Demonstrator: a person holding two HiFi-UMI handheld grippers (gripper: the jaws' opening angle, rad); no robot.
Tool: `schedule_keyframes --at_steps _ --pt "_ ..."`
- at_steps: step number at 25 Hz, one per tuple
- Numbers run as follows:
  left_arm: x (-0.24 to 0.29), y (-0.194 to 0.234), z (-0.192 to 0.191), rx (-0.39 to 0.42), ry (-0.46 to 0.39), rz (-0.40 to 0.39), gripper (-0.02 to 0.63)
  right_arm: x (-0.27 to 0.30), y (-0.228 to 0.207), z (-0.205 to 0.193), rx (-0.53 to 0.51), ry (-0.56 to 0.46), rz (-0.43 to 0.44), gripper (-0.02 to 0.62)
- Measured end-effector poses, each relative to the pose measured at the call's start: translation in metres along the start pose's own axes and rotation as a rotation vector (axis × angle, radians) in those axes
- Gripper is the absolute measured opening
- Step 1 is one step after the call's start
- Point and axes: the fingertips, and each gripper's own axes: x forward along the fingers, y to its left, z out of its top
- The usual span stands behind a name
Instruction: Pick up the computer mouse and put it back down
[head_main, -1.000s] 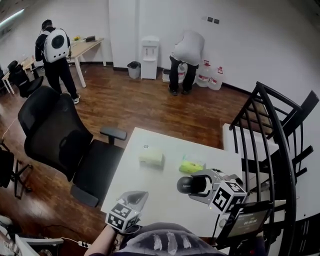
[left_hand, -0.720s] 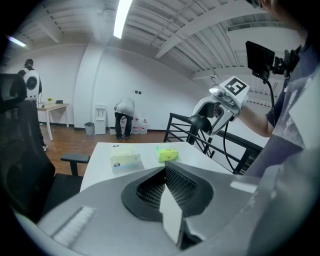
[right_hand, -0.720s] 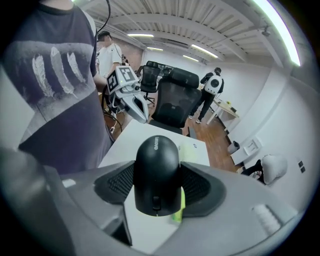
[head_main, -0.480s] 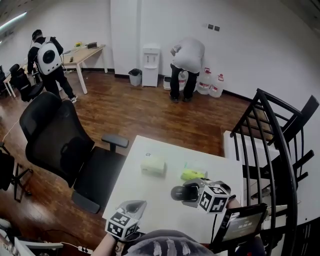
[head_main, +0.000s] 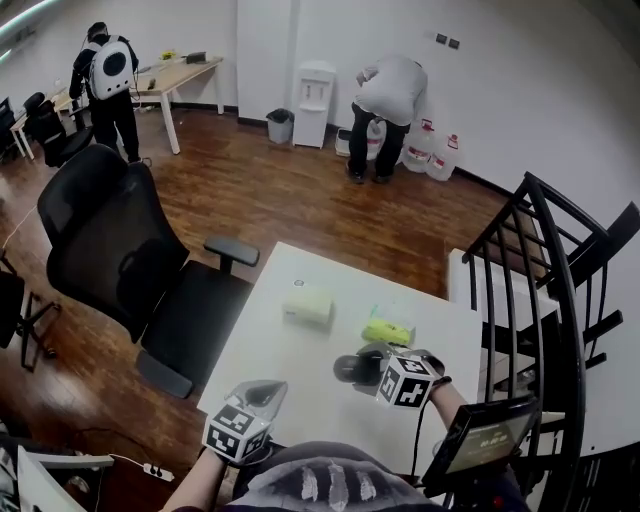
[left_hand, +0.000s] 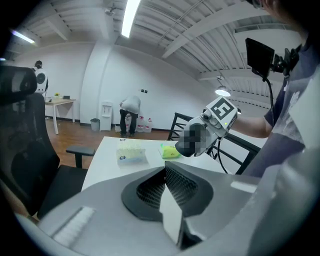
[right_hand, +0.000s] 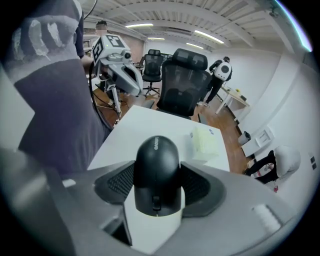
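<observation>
A black computer mouse (right_hand: 156, 165) sits between the pads of my right gripper (right_hand: 159, 189), which is shut on its sides. In the head view the mouse (head_main: 350, 368) is low over the white table (head_main: 290, 370), near its right front part. I cannot tell whether it touches the tabletop. My right gripper (head_main: 366, 371) points steeply down. My left gripper (head_main: 266, 393) hangs at the table's front edge, apart from the mouse. In the left gripper view its pads (left_hand: 172, 182) meet with nothing between them.
A pale tissue box (head_main: 308, 303) and a yellow-green pack (head_main: 386, 330) lie on the table beyond the mouse. A black office chair (head_main: 120, 260) stands left of the table, and a black metal chair frame (head_main: 530, 290) on the right. Two people stand far back.
My right gripper has come down toward the table with the mouse still in it, drifting left in the head view. The left gripper has stayed near the front edge.
</observation>
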Motion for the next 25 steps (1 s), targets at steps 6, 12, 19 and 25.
schedule_keyframes --at_steps 6,12,19,25 --pt "-0.005 0.005 -0.004 -0.025 0.000 0.022 0.017 0.028 -0.001 -0.010 0.026 0.019 0.022 0.287" --pt "-0.006 0.008 -0.012 -0.033 0.010 0.027 0.017 0.058 -0.007 -0.026 0.067 0.039 0.004 0.287" --pt "-0.007 0.014 -0.012 -0.048 0.010 0.043 0.017 0.083 -0.008 -0.036 0.108 0.038 0.004 0.287" --pt "-0.005 0.016 -0.012 -0.050 0.016 0.044 0.016 0.091 -0.010 -0.039 0.130 0.032 0.006 0.287"
